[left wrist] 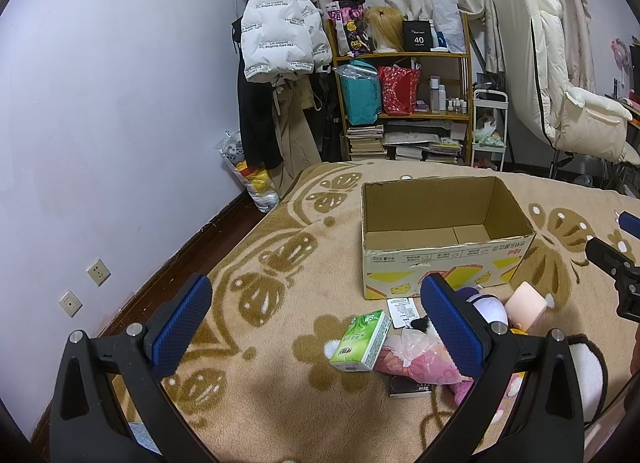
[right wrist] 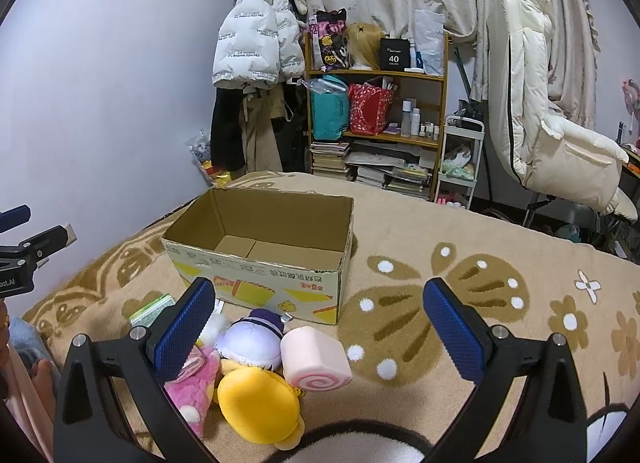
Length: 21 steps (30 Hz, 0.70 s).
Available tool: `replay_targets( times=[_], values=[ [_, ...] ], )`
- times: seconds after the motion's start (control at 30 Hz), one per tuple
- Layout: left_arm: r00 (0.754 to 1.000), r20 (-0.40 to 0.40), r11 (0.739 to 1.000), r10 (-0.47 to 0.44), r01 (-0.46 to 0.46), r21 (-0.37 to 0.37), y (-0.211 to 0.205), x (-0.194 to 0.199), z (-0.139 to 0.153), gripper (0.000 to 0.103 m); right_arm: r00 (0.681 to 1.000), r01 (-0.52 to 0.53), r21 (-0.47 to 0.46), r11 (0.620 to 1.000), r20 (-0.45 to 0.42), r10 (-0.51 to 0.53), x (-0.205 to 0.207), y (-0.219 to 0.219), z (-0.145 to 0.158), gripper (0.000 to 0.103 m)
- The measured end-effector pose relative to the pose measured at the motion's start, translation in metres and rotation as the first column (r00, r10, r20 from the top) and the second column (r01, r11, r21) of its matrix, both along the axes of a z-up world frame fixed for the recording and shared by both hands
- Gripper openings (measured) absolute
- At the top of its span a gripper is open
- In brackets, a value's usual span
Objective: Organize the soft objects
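An empty cardboard box (left wrist: 440, 251) (right wrist: 256, 275) stands open on the bed. In front of it lies a pile of soft things: a pink swirl-roll squishy (right wrist: 316, 359) (left wrist: 526, 301), a purple-and-white plush (right wrist: 250, 343) (left wrist: 490, 309), a yellow plush (right wrist: 256, 403), a pink plush (right wrist: 196, 387) (left wrist: 424, 367) and a green tissue pack (left wrist: 360, 341) (right wrist: 154, 311). My left gripper (left wrist: 316, 327) is open above the tissue pack. My right gripper (right wrist: 320, 327) is open over the squishy and the purple plush. Neither holds anything.
A beige fleece blanket (right wrist: 460, 295) with brown butterflies covers the bed. A small dark box (left wrist: 412, 387) and a paper tag (left wrist: 404, 309) lie by the pile. A black-and-white plush (right wrist: 360, 443) sits at the near edge. Shelf (left wrist: 404, 103), hanging coats and a chair stand behind.
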<state>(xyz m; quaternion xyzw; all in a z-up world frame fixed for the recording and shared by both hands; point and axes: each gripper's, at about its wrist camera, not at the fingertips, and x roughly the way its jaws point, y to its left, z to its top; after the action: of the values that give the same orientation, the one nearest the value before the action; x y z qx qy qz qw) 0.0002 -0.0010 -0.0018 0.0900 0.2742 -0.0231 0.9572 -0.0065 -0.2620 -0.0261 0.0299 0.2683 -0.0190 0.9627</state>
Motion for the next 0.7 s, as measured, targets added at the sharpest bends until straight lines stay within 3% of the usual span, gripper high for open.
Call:
replay_targets(
  times=[0.7],
  values=[
    [1.0, -0.002, 1.0, -0.001, 0.001, 0.003, -0.0015, 0.0015, -0.003, 0.103, 1.0, -0.005, 0.0, 1.0, 0.01, 0.005, 0.0001, 0.0033, 0.0066, 0.103]
  ],
)
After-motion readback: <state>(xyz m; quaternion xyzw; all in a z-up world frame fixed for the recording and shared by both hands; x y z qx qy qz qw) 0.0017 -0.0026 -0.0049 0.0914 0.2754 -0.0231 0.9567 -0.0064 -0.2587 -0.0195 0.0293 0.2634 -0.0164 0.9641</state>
